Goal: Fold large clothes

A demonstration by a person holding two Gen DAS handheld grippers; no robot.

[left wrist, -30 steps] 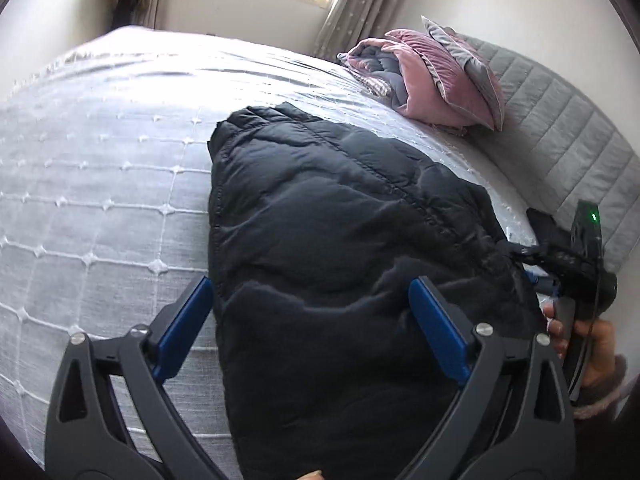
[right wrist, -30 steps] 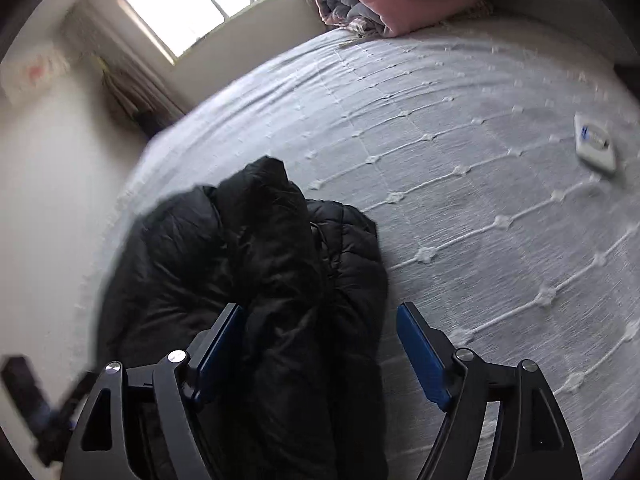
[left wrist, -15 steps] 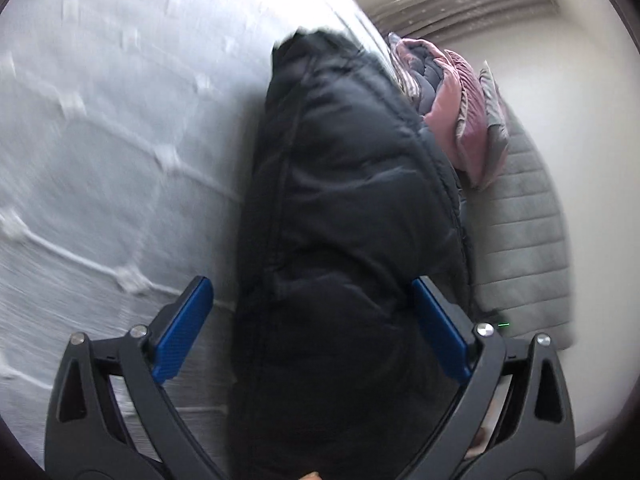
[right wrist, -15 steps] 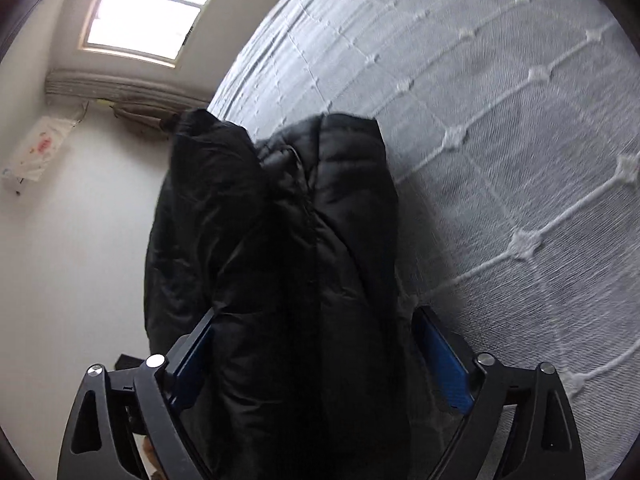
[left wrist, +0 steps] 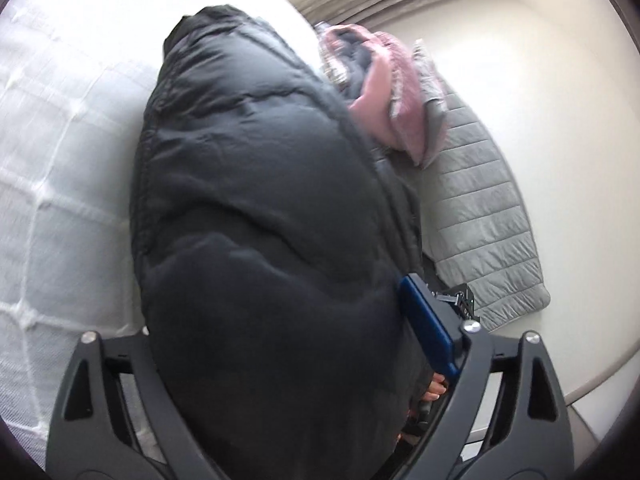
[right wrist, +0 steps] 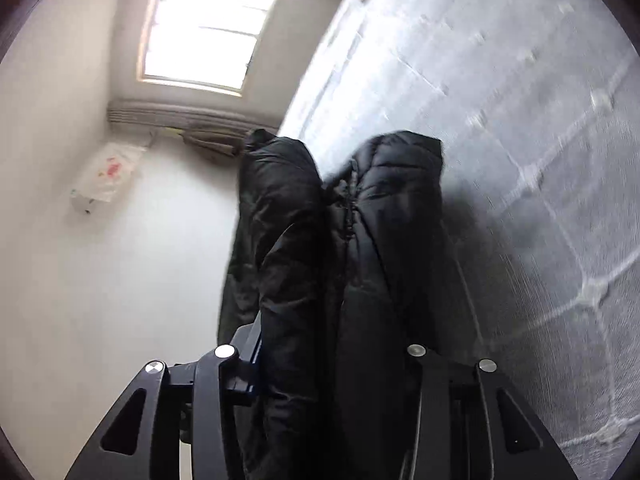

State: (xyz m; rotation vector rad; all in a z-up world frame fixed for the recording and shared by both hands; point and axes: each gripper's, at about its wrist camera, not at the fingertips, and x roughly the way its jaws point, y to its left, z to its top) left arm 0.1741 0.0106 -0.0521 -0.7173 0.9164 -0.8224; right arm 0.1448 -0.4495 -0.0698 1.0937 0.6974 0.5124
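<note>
A black puffer jacket point(left wrist: 256, 216) fills the left wrist view, lifted off the white quilted bed point(left wrist: 52, 184). My left gripper point(left wrist: 288, 344) is shut on its near edge; the right blue pad point(left wrist: 428, 320) presses the fabric and the left pad is hidden under it. In the right wrist view the same jacket point(right wrist: 344, 248) hangs bunched in two folds, a zip seam between them. My right gripper point(right wrist: 332, 364) is shut on it, both pads mostly buried in fabric.
A pink and grey bedding pile point(left wrist: 384, 92) lies against the grey padded headboard point(left wrist: 484, 216). The bed surface point(right wrist: 520, 120) stretches to the right in the right wrist view. A window point(right wrist: 208, 28) and a wall point(right wrist: 100, 280) are to the left.
Both grippers went from open around the jacket to shut on it. The views have tilted sharply and the jacket has risen off the bed.
</note>
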